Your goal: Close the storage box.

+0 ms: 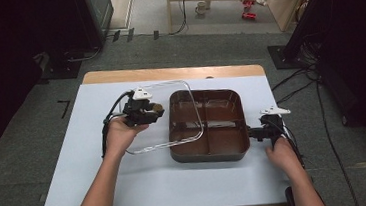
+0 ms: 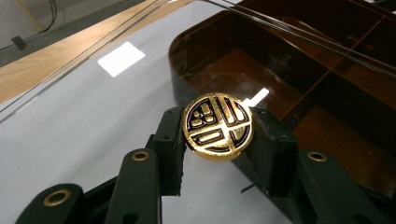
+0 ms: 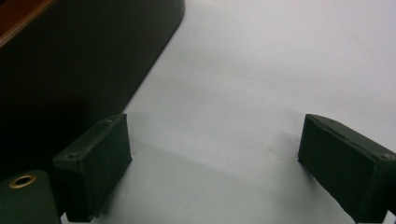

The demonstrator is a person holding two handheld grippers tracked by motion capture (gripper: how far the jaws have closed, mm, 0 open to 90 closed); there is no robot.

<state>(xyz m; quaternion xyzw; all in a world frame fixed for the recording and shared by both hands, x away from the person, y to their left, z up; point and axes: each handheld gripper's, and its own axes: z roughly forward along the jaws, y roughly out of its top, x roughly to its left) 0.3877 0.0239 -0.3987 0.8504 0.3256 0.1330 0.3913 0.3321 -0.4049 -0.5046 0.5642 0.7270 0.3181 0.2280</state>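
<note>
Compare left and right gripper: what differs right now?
The left gripper is shut on the gold round knob of the clear lid; the right gripper is open with nothing between its jaws. The left holds the lid partly over the brown tray; the right sits low on the white table cover beside the tray's outer wall. Both have black jaws and are hand-held.

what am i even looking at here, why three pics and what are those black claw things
A person sits at a table covered in white, holding a hand tool called a gripper in each hand. The top picture looks down from above. The other two come from cameras riding on each gripper. The left gripper is shut on a round gold knob, the handle of a clear lid lying partly over a brown divided tray. The right gripper is open, holding nothing, its jaws on the table beside the tray's outer wall.
</note>
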